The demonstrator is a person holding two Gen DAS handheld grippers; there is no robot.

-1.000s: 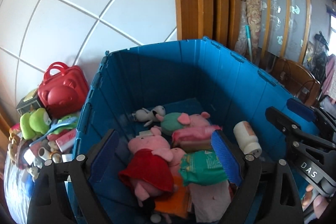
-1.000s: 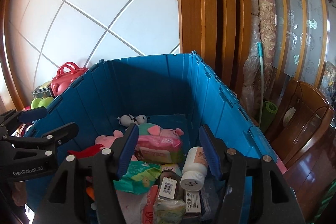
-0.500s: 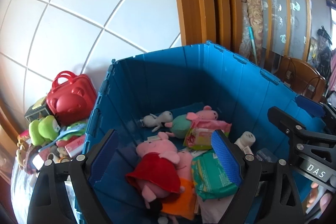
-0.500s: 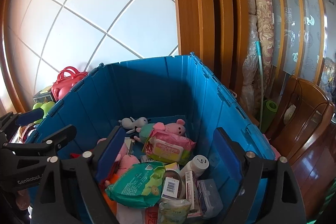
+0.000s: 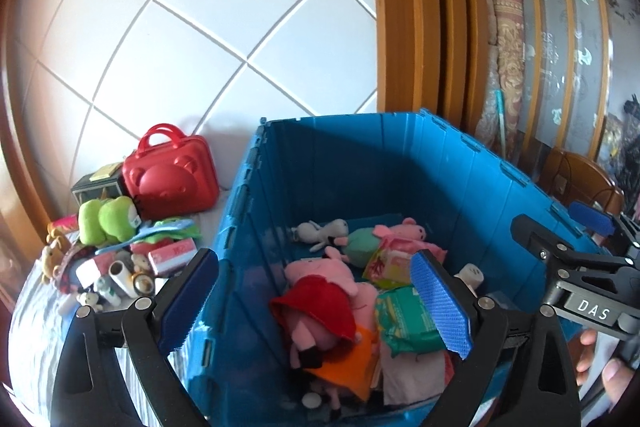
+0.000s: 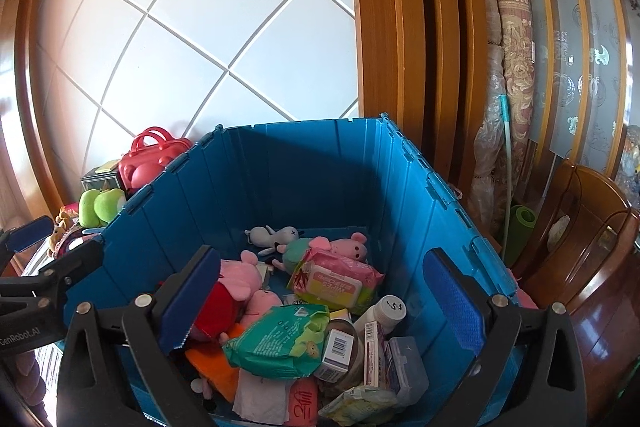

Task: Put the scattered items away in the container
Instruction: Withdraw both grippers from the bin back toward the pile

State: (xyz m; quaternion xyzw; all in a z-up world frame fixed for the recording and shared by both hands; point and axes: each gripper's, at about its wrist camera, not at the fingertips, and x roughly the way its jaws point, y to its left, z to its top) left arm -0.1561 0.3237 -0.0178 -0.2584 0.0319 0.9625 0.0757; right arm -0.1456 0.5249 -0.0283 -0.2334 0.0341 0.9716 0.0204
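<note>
Now, the scene by its parts:

Left gripper (image 5: 316, 303): black frame with blue pads, fingers spread wide and holding nothing; it hangs over the near left corner of the crate, one pad outside the wall, the other above the contents.

Right gripper (image 6: 320, 303): same build, fingers likewise wide apart and empty, poised above the near end of the crate (its side shows at the right edge of the left wrist view, a person's fingertips below it).

Container: a deep blue plastic folding crate (image 6: 304, 171) with ribbed walls, open on top, standing by a white tiled wall (image 6: 192, 27) and a wooden frame (image 6: 384, 27).

Inside the crate: a pink pig plush in a red dress (image 5: 320, 303), a smaller pig plush in a green top (image 6: 320, 249), a grey rabbit-like plush (image 6: 276, 233) at the far end, a pink pack of wipes (image 6: 336, 279), a green pack of wipes (image 6: 280, 341), a white bottle (image 6: 384, 313) lying on its side, a small clear plastic case (image 6: 406, 365), and small cartons and cloths piled near.

Outside the crate, left side: a red bear-faced hard case with handles (image 5: 170, 179), a green plush (image 5: 106, 217), and a heap of small tubes, boxes and toys (image 5: 120, 267) on a pale cloth.
</note>
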